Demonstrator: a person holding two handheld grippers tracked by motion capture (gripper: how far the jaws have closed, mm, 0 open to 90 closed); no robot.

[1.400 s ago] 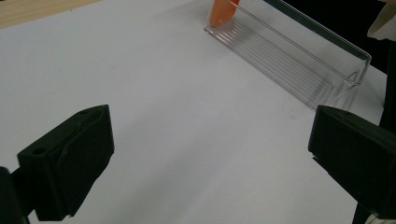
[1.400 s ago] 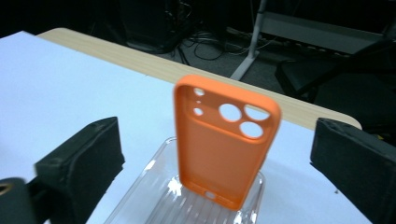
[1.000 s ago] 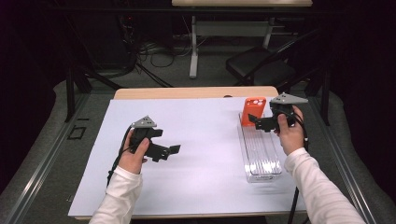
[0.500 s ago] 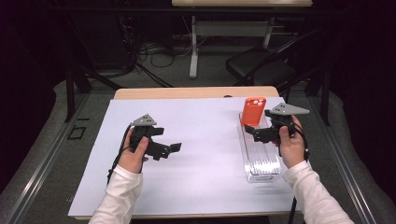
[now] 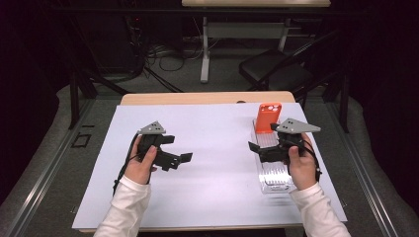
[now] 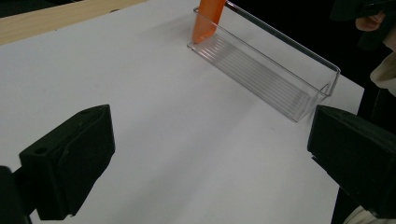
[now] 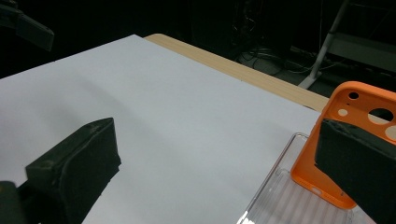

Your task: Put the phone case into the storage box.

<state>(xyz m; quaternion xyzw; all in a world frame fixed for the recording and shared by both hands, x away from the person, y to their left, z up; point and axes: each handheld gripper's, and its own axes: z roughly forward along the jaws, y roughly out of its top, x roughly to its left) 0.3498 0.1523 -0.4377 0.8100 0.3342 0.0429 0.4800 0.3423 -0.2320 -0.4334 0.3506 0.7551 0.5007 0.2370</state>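
An orange phone case (image 5: 268, 117) stands upright in the far end of a clear plastic tray (image 5: 274, 176) at the right of the white sheet. My right gripper (image 5: 255, 151) hovers open over the tray's middle, jaws pointing left, holding nothing. In the right gripper view the orange phone case (image 7: 310, 170) rises just behind the right jaw, apart from it. My left gripper (image 5: 179, 150) stands open over the left middle of the sheet, pointing right. Ahead of the left gripper (image 6: 210, 163), the tray (image 6: 271, 65) and the case (image 6: 208, 18) lie far off.
A white sheet (image 5: 212, 133) covers the wooden table (image 5: 197, 98). Past the table's far edge are a dark chair (image 5: 276, 74), a table leg (image 5: 203, 54) and cables on the floor. The person's right hand (image 6: 373, 21) shows at the top right of the left gripper view.
My right gripper has moved from beside the orange case toward the person, along the tray, still open. The left gripper has barely moved.
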